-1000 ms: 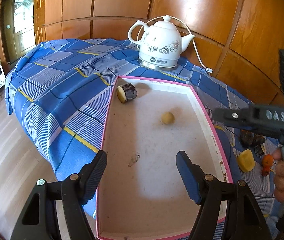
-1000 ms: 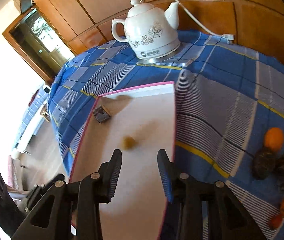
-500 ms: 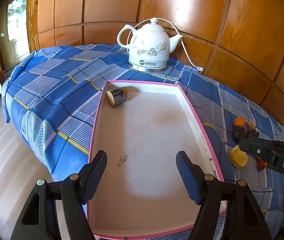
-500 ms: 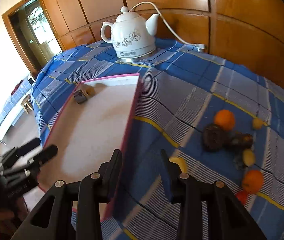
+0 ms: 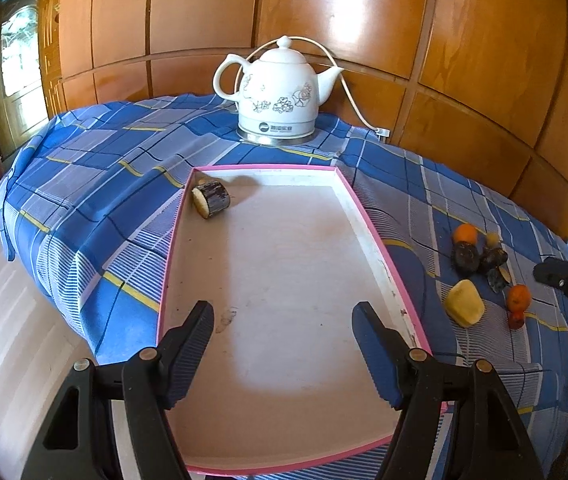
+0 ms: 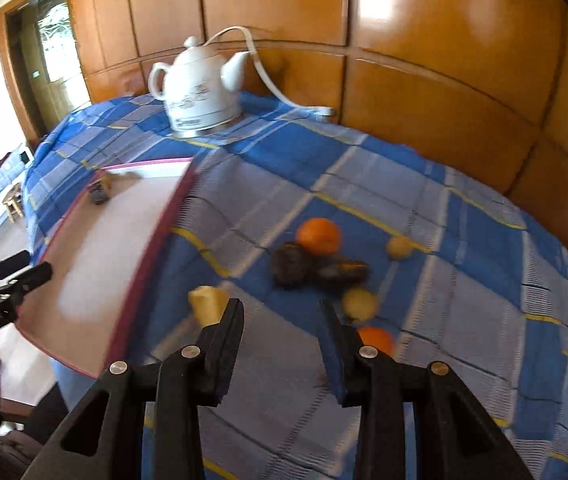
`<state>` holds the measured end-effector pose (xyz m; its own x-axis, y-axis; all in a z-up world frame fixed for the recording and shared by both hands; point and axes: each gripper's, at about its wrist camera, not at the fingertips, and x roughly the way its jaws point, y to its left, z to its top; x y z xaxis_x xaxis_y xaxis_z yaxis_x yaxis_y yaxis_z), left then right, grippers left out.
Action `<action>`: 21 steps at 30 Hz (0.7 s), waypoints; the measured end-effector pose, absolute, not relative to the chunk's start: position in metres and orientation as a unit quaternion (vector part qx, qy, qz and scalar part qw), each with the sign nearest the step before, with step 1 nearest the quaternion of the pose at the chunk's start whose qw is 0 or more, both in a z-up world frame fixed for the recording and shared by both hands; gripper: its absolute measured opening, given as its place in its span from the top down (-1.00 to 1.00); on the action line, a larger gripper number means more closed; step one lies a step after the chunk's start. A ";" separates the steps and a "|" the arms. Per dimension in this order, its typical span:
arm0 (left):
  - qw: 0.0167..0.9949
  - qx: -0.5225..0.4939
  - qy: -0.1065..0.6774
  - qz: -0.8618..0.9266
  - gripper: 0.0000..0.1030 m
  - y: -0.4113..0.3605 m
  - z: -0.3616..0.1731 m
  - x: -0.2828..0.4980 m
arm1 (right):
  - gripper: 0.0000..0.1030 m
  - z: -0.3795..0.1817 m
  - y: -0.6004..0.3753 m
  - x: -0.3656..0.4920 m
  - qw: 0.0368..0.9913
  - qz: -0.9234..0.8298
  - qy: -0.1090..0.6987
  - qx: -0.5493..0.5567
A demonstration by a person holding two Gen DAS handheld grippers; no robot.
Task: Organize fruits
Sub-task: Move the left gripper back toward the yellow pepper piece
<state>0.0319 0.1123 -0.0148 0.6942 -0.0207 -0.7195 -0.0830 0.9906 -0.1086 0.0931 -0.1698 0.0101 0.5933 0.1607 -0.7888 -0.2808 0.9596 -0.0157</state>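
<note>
We hold our right hand-held gripper [image 6: 280, 320], narrow and empty, above the fruit pile [image 6: 316, 256]; left hand-held gripper [image 5: 284, 320] gapes over the tray [image 5: 368, 216], waiting.

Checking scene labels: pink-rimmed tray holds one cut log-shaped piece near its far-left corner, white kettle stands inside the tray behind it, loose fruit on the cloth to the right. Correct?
One error: the white kettle is not inside the pink-rimmed tray; it stands on the blue plaid cloth beyond the tray's far edge, as the left wrist view shows. The cut log-shaped piece and the loose fruit are as stated.
</note>
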 end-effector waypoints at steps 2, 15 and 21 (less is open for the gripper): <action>0.918 -0.063 0.391 0.012 -0.40 0.109 -0.015 0.033 | 0.27 0.013 -0.183 0.094 0.892 0.111 0.431 -0.075; 0.913 -0.044 0.403 -0.044 -0.40 0.082 -0.014 0.036 | 0.27 -0.001 -0.299 0.116 0.899 -0.028 0.437 -0.023; 0.909 -0.034 0.407 -0.086 -0.32 0.060 -0.008 0.038 | 0.27 -0.014 -0.331 0.123 0.879 -0.047 0.470 0.061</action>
<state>0.0381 0.0598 -0.0080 0.6544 -0.1842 -0.7333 0.1294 0.9828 -0.1314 0.1227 -0.3313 -0.0138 0.5540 -0.0249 -0.8321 0.1396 0.9882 0.0634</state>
